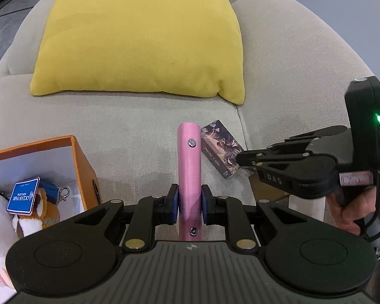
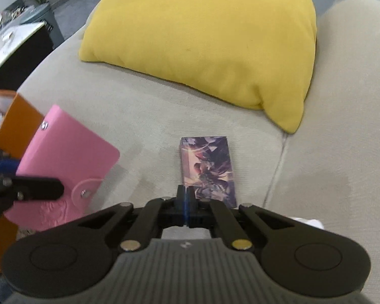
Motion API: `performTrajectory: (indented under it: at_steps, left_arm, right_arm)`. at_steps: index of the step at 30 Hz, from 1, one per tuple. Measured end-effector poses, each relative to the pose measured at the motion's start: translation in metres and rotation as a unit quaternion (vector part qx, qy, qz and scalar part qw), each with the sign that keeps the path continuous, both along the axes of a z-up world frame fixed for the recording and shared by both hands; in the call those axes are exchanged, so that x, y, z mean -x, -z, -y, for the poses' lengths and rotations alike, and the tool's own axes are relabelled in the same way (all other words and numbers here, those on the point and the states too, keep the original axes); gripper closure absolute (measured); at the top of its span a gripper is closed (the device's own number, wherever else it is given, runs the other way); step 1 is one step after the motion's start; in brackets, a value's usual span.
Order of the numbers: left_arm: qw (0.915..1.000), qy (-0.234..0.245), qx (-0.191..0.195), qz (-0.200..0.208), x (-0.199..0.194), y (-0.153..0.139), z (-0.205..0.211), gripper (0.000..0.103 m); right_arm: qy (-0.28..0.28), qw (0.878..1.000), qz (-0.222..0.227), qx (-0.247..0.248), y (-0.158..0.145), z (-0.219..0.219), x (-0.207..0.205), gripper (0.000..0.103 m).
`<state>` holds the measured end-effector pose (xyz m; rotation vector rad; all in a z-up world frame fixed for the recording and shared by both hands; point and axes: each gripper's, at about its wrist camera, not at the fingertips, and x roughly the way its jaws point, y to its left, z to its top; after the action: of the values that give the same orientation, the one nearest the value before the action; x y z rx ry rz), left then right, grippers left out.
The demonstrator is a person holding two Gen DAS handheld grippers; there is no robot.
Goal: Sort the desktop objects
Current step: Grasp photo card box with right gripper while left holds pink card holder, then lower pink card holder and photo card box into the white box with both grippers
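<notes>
My left gripper (image 1: 189,201) is shut on a pink card holder (image 1: 189,162), held edge-on above the beige sofa seat; it shows flat-on in the right wrist view (image 2: 65,162). A purple illustrated card box (image 2: 207,171) lies on the seat just ahead of my right gripper (image 2: 186,200), which is shut and empty with its tips at the box's near end. The box also shows in the left wrist view (image 1: 221,148), with the right gripper (image 1: 243,160) reaching in from the right. An orange box (image 1: 84,167) at the left holds plush toys and a blue Ocean Park tag (image 1: 22,198).
A yellow cushion (image 1: 139,38) leans against the sofa back beyond both grippers. The sofa armrest (image 2: 354,101) rises at the right. A desk with clutter (image 2: 10,43) stands off the sofa's far left.
</notes>
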<state>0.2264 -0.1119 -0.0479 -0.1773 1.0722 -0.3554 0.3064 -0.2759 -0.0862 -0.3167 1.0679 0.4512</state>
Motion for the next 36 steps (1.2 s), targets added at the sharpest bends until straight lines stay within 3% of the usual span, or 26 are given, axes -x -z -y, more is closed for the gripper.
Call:
performTrajectory:
  at_steps: [2,3,4,5,11,13,19,23,27,28,31,36]
  left_arm:
    - [1.0,0.0,-0.002,0.002,0.0,0.0,0.0,0.083]
    - [1.0,-0.001,-0.002,0.003,0.001,0.0,0.0,0.083]
    - [1.0,-0.002,-0.003,0.003,0.001,0.001,0.0,0.083]
    - [1.0,-0.004,-0.005,0.003,0.0,0.001,0.0,0.083]
    - [0.9999,-0.009,-0.007,0.002,-0.003,0.003,-0.003,0.083]
    - [1.0,-0.008,-0.003,0.002,-0.006,0.004,-0.003,0.083]
    - [0.9999,-0.003,0.011,-0.005,-0.012,0.008,-0.006,0.083]
    - [0.9998,-0.003,0.016,-0.01,-0.016,0.012,-0.008,0.083]
    - [0.9996,-0.003,0.023,-0.013,-0.016,0.012,-0.012,0.083]
    - [0.9996,-0.002,0.024,-0.012,-0.015,0.01,-0.011,0.083]
    - [0.9995,0.002,0.031,-0.007,-0.011,0.004,-0.013,0.083]
    - [0.9987,0.007,0.049,0.012,0.006,-0.016,-0.021,0.083]
  right_arm:
    - [-0.009,1.0,0.004,0.016,0.006,0.0,0.003,0.094]
    - [-0.017,0.999,0.011,0.025,0.009,-0.001,0.004,0.083]
    - [-0.028,0.999,0.019,0.035,0.012,-0.004,0.008,0.065]
    - [-0.04,0.998,0.027,0.047,0.016,-0.006,0.009,0.06]
    - [-0.085,0.993,0.04,0.075,0.034,-0.011,0.0,0.057]
    - [-0.096,0.991,0.042,0.084,0.041,-0.014,-0.004,0.049]
    - [-0.079,0.991,0.049,0.098,0.05,-0.025,-0.02,0.039]
    - [-0.068,0.989,0.052,0.121,0.057,-0.033,-0.031,0.04]
    - [-0.042,0.993,0.037,0.103,0.054,-0.027,-0.042,0.043]
    - [-0.039,0.993,0.038,0.101,0.051,-0.025,-0.04,0.054]
    - [-0.034,0.994,0.047,0.096,0.039,-0.024,-0.035,0.067]
    - [0.008,0.997,0.031,0.07,0.022,-0.012,-0.029,0.073]
